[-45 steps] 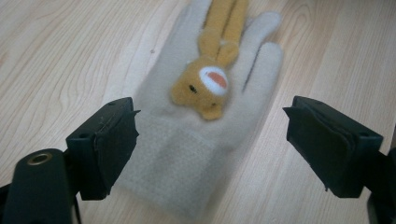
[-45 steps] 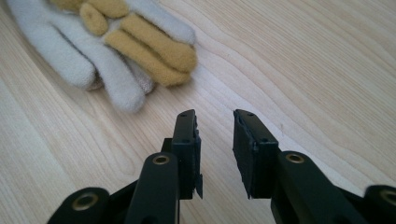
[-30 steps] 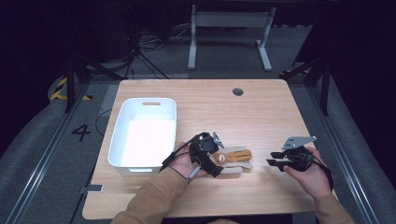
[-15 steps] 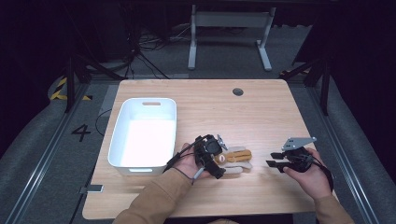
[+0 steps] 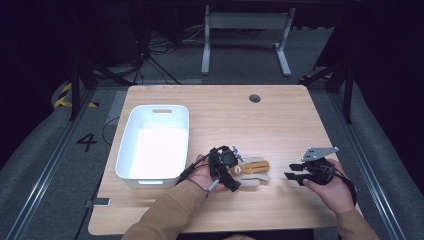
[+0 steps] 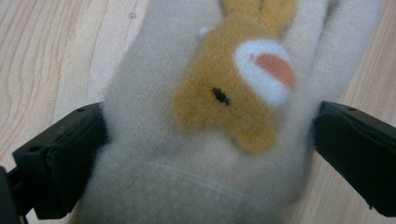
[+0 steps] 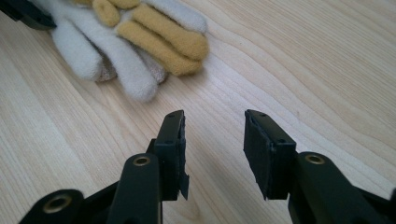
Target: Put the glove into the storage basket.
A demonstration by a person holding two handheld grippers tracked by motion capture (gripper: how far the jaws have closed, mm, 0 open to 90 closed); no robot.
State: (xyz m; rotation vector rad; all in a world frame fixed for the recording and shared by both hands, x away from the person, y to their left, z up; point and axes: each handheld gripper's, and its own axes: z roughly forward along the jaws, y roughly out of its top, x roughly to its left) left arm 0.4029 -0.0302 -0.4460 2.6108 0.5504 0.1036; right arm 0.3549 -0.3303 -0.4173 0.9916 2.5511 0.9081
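Now, where we stand:
Glove's place: the plush glove [image 5: 251, 169] lies flat on the tabletop [image 5: 280, 120], just right of the white bin [image 5: 156, 141], between our two hands.
Long axis: it runs left to right across the tabletop, cuff toward our left hand, stuffed finger-ends toward the right.
Nearer hand: the left gripper [image 5: 226, 167], right on top of the cuff end.
Left fingers: one black finger [image 6: 60, 154] at each flank of the glove's palm, touching the fleece; we judge them closing on it, though a firm pinch isn't certain yet.
Right fingers: the right gripper [image 7: 212, 149] has just been opening, empty, hovering near the glove's finger-ends.
Next move hinges on: the left squeeze across the glove's width.
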